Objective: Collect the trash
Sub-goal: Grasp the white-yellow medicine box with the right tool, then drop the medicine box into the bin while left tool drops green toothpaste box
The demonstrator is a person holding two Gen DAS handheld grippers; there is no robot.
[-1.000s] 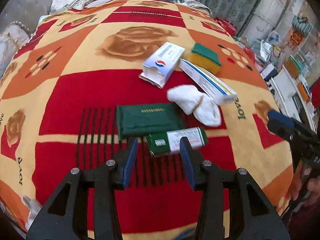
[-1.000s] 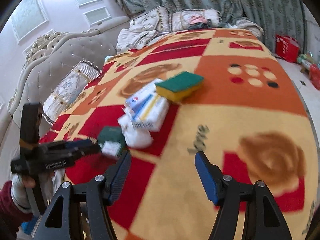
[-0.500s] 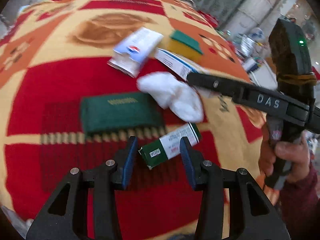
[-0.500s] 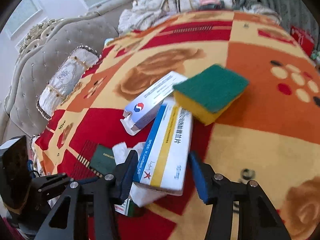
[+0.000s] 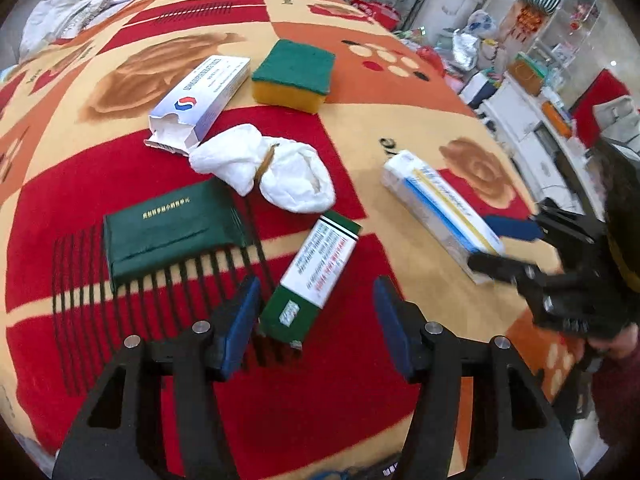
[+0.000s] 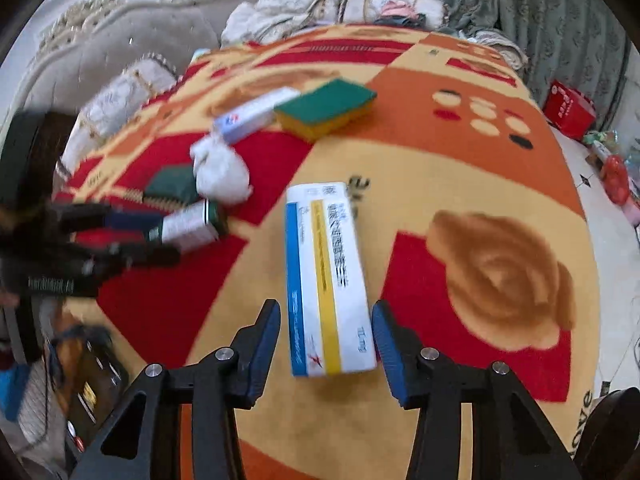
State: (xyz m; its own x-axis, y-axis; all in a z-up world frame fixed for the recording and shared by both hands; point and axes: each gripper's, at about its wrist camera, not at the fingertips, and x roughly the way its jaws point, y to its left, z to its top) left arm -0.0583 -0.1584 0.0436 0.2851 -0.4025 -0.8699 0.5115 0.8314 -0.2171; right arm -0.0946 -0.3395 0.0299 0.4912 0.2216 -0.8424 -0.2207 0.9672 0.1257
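On the patterned blanket [image 5: 400, 120] a green and white box [image 5: 316, 276] lies between the fingers of my left gripper [image 5: 316, 324]. Its jaws are opening and the pads stand off the box. My right gripper [image 6: 324, 340] is shut on a white box with blue and yellow stripes [image 6: 328, 280], pulled away from the pile. From the left wrist, that right gripper [image 5: 480, 240] grips the striped box [image 5: 436, 208] at its near end. From the right wrist, the left gripper [image 6: 160, 236] straddles the green and white box [image 6: 188, 224].
A white open carton with a red-blue logo [image 5: 200, 96], a green and yellow sponge [image 5: 294, 76], a white wad tied with a band [image 5: 272, 172] and a dark green booklet [image 5: 172, 236] lie on the blanket. Pillows [image 6: 120, 96] sit behind; cluttered shelves [image 5: 532, 92] stand right.
My left jaws have widened around the green and white box, which now points end-on at me. My right gripper closed on the striped box and drew it away from the sponge and wad.
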